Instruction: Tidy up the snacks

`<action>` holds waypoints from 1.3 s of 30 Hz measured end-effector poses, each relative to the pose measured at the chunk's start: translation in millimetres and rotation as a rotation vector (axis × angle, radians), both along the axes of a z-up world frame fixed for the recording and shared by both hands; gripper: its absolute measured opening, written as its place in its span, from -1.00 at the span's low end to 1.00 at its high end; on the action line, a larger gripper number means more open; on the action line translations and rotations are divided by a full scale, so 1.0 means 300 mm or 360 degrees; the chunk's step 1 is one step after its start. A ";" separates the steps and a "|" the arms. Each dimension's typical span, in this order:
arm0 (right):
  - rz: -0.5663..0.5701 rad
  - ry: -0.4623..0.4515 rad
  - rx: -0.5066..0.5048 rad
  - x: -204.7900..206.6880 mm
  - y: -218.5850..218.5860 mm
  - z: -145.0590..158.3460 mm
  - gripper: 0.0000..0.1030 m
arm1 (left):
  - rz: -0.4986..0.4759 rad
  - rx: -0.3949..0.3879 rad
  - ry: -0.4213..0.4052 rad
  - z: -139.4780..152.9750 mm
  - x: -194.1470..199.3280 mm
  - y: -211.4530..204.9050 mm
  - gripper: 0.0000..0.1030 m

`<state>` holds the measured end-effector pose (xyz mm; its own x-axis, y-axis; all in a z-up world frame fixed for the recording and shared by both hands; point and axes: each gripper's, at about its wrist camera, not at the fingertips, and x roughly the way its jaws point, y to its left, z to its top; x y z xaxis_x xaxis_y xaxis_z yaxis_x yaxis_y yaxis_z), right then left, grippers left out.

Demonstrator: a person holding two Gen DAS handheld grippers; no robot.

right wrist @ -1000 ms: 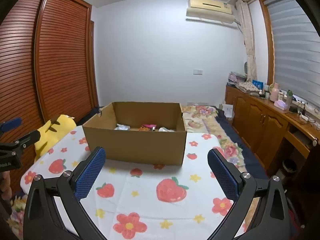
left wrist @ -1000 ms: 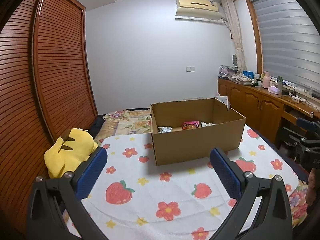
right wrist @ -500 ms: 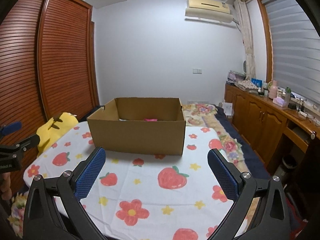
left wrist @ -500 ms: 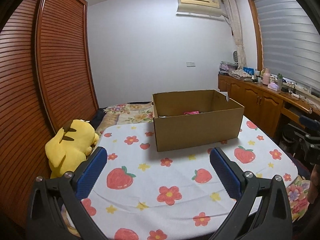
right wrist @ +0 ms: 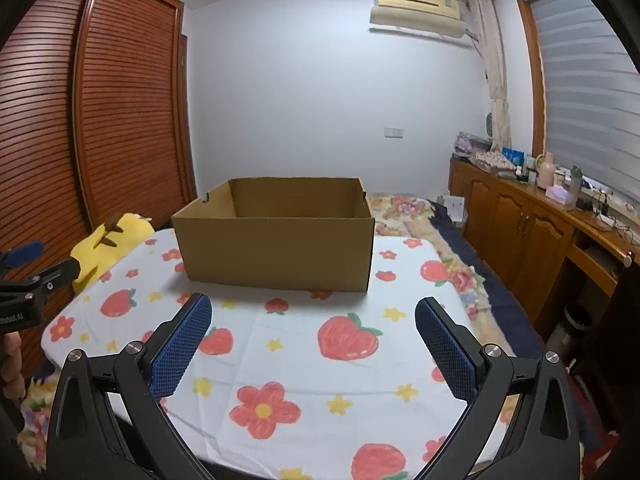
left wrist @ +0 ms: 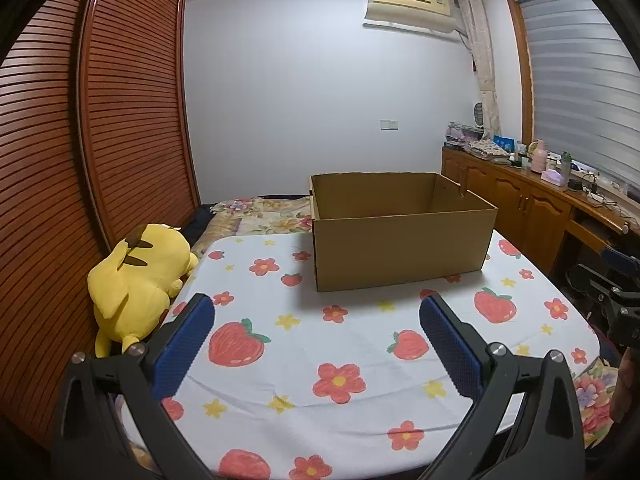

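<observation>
Left wrist view: left gripper (left wrist: 316,314) held above the near part of the table (left wrist: 360,412), fingers (left wrist: 182,346) wide apart, nothing between them. The table carries a white cloth printed with strawberries and flowers. Cardboard box (left wrist: 400,248) sits open-topped on the far half of the table, well apart from the fingers; from this low angle its contents are hidden, so no snacks can be seen. Yellow plush toy (left wrist: 138,280) lies off the table's left edge, against the slatted wooden wardrobe (left wrist: 80,160). Right gripper's body shows at the right edge.

Right wrist view: right gripper (right wrist: 312,314) likewise over the near table, fingers (right wrist: 444,354) spread wide and empty. Box ahead and slightly left. Wooden sideboard (right wrist: 532,232) with bottles and clutter runs along the right wall under the window blinds.
</observation>
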<state>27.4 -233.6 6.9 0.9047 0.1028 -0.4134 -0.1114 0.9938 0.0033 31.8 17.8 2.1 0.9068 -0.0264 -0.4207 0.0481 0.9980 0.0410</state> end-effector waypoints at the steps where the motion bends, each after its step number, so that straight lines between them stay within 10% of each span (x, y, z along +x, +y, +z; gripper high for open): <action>1: 0.0002 0.0002 0.0004 0.000 -0.001 -0.001 1.00 | 0.0000 -0.0001 0.0000 0.000 0.000 0.001 1.00; 39: 0.0002 -0.0014 0.0023 -0.007 -0.009 0.002 1.00 | -0.0003 0.0009 -0.0027 0.012 -0.008 -0.007 1.00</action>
